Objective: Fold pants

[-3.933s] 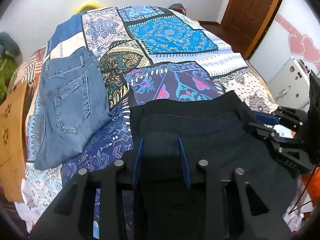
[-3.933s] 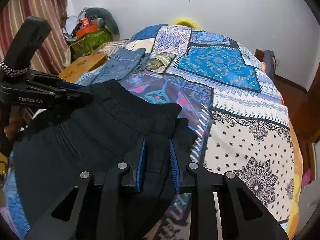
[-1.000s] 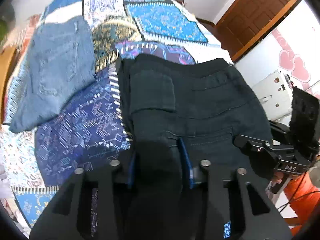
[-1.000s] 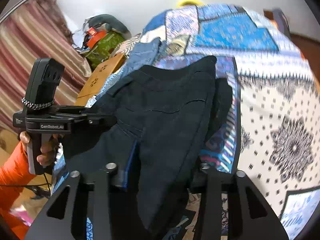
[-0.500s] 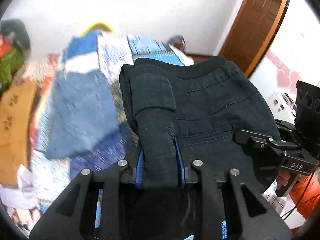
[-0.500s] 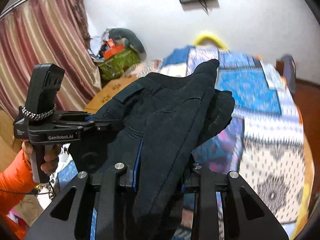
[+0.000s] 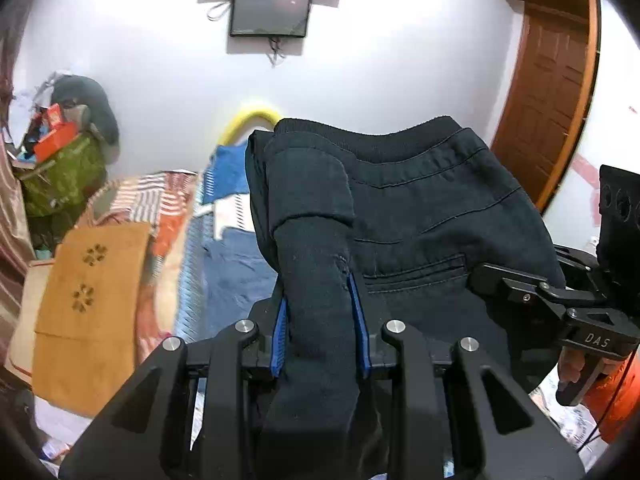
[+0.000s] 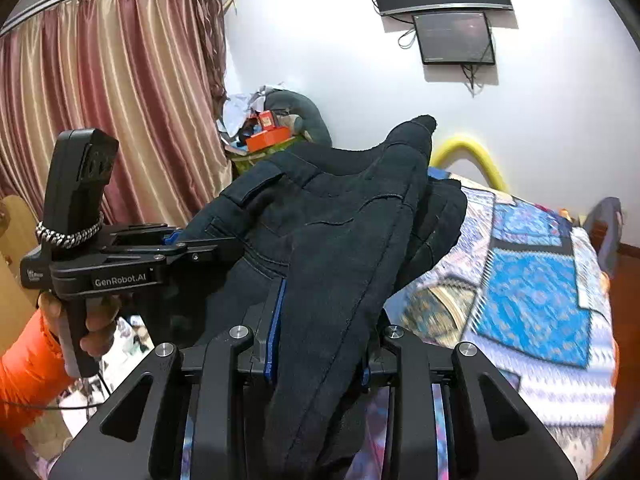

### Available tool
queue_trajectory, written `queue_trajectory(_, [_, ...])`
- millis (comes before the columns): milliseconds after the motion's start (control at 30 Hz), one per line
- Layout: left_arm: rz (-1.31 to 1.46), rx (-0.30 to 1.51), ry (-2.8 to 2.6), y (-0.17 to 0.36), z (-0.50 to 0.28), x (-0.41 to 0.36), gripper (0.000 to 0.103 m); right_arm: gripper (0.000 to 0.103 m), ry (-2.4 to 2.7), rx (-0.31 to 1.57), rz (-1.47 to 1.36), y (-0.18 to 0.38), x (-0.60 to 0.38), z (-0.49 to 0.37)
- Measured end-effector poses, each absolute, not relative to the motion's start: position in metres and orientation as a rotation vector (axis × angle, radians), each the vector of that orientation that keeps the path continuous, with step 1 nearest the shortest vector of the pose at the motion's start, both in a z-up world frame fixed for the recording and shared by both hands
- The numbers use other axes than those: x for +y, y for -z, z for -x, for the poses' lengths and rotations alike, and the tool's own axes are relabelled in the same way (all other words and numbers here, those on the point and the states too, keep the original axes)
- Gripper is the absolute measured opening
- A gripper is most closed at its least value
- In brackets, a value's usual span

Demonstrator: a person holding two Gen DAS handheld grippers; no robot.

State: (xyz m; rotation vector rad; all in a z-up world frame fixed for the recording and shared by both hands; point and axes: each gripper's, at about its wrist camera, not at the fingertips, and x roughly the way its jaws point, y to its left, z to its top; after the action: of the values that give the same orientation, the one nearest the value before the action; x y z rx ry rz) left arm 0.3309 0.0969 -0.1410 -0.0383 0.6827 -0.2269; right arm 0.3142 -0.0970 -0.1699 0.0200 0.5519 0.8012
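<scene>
Folded black pants [image 7: 420, 216] raised above the bed [image 8: 536, 288], gripped by left tongs [image 7: 320, 320] and right tongs [image 8: 320, 320].

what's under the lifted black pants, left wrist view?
Below the black pants, held by the left gripper and right gripper, blue jeans show on the bedspread. The rest is covered.

We are reading "GenRobot.AI" in pale letters on side of black plastic left gripper [image 8: 176, 240], right wrist view. Small round logo sitting at rear end of same body, too small for us to read. We are reading "DAS" in raised letters on black plastic right gripper [image 7: 480, 276], left wrist view. We are finding no other legible text.
</scene>
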Motion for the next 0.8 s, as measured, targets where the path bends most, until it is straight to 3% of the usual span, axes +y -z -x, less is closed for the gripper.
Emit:
queue_trajectory(267, [0.029,0.700,0.137,0.174,-0.390,0.136,0.028,0.026,-0.824,0.602,0.004,0.198,-0.058,-0.374])
queue_trajectory(800, [0.112,0.971,0.051,0.353,-0.508,0.171,0.028,0.027,-0.769,0.874,0.126,0.335,-0.002,-0.474])
